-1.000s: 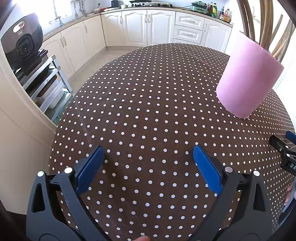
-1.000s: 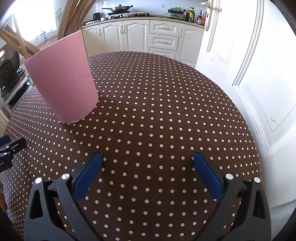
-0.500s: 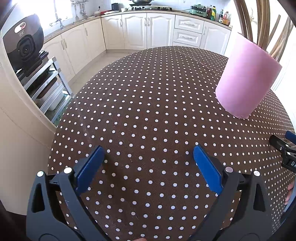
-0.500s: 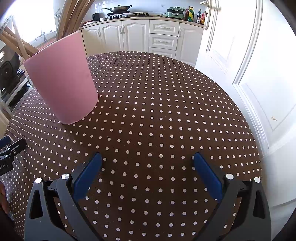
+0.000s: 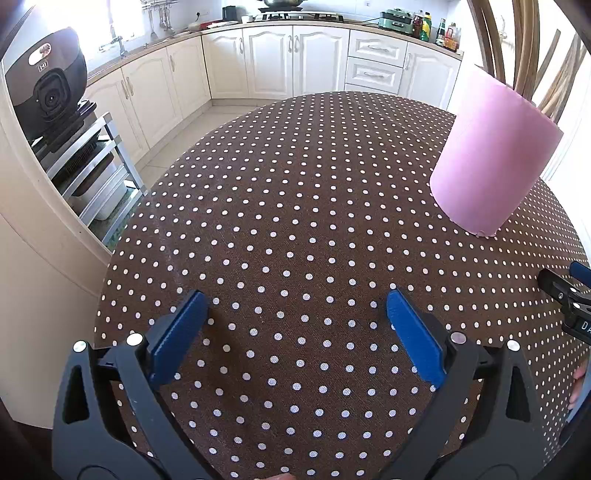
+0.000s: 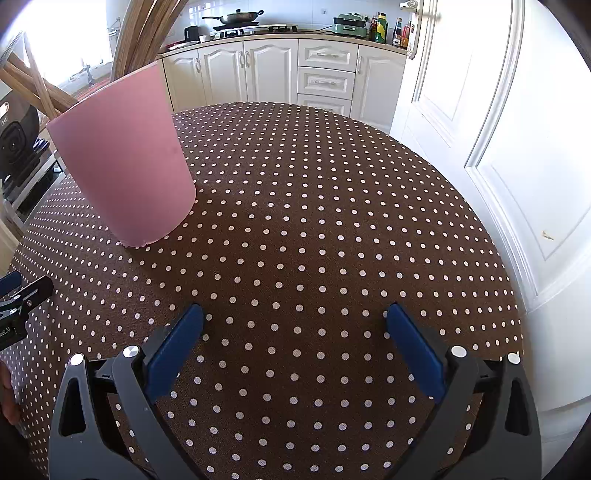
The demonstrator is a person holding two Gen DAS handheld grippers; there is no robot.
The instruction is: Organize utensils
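Left hand-held gripper (image 5: 295, 314): I am holding it low over the desk (image 5: 295, 206), jaws spread wide with nothing between them.
Right hand-held gripper (image 6: 295, 325): I am keeping it gaping and empty as well, ready to pick.
Pink holder (image 6: 129, 166): a smooth, matte cylinder standing upright on the desk between my two grippers, set within reach of either.
Wooden utensils (image 6: 144, 33): their long, grained handles are poking out of the holder; none are lying loose.
Desk cover: a woven brown cloth with white dots.
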